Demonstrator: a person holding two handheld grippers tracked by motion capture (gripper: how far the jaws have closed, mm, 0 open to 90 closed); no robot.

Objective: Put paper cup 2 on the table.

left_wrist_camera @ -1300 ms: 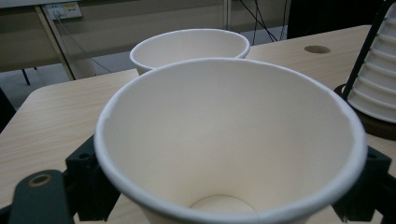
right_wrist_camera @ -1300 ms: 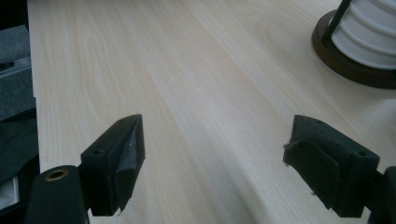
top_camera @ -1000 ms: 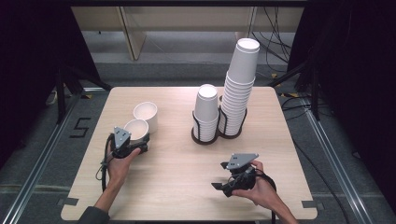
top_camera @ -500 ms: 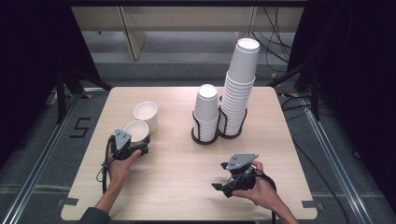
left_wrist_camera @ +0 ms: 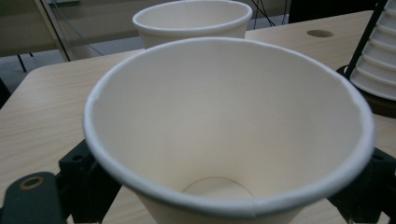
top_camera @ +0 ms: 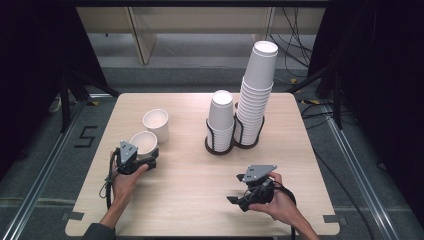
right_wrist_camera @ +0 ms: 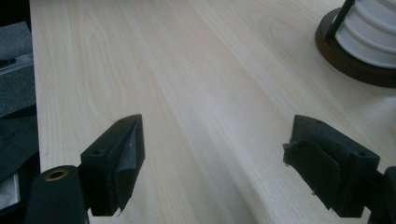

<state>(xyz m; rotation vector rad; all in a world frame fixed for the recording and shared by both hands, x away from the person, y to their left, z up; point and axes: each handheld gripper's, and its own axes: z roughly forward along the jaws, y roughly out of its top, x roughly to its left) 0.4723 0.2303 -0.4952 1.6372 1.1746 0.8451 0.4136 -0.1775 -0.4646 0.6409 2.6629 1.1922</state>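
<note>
Dark room all around, and the pale wooden table (top_camera: 195, 175) sits lit in the middle of my high view. On the left side I have the left gripper (top_camera: 142, 159) up against a paper cup (top_camera: 143, 142), which stands upright on the table. In the left gripper view the cup (left_wrist_camera: 229, 135) sits between the two black jaws, one at each side of its wall. The jaws have just been opening, with the cup between them; I cannot tell from here whether the pads press on it or only flank it. A second cup (top_camera: 156, 124) stands just behind it, upright too, close beside but apart, I think.

Over on the right, the right gripper (top_camera: 239, 196) rests low near the front edge in my right hand (top_camera: 280, 202), jaws standing wide apart over bare wood with nothing between them.

Mid-table, a short stack of cups (top_camera: 221, 117) and a tall stack of cups (top_camera: 256, 95) sit side by side in a dark wire holder (top_camera: 220, 148), well apart from both grippers.
</note>
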